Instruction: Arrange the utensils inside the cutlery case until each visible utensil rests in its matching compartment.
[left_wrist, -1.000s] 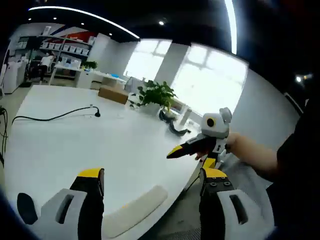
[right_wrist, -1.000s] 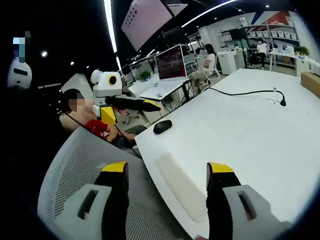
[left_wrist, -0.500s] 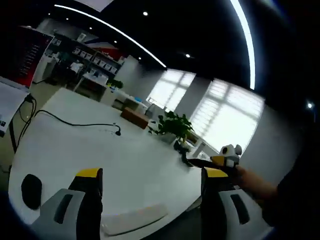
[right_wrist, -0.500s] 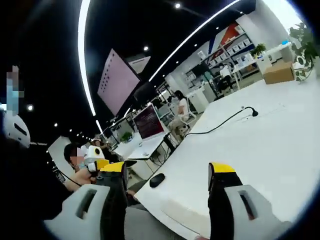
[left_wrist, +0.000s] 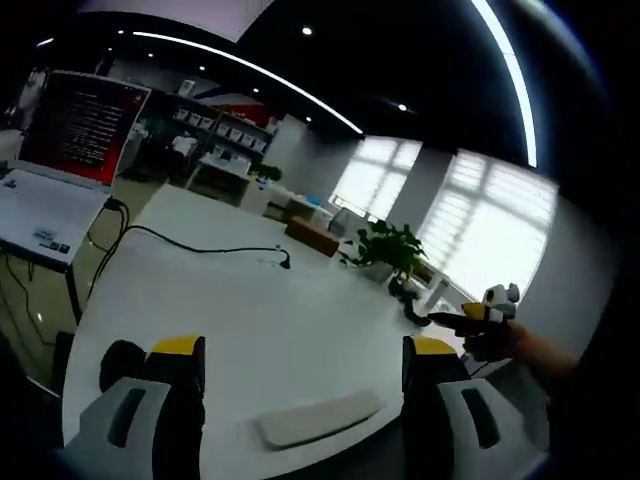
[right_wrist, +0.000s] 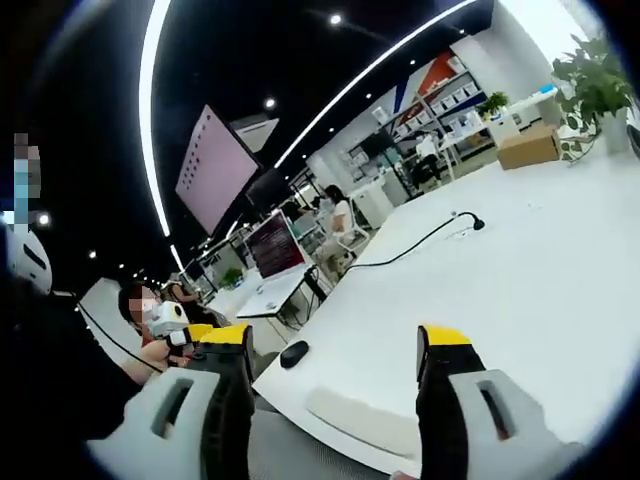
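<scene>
Fingers on both the left gripper (left_wrist: 303, 350) and right gripper (right_wrist: 335, 345) stay spread and empty, now raised over the white counter (left_wrist: 260, 320); no cutlery case ahead yet.

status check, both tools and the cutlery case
Left tool open, empty. Right tool open, empty. Cutlery case, utensils unsighted. White table: pale pad, black mouse.

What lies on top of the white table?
On the white table lie a black cable, a dark mouse, a pale wrist rest, a cardboard box and a potted plant. No cutlery case or utensils are visible.
</scene>
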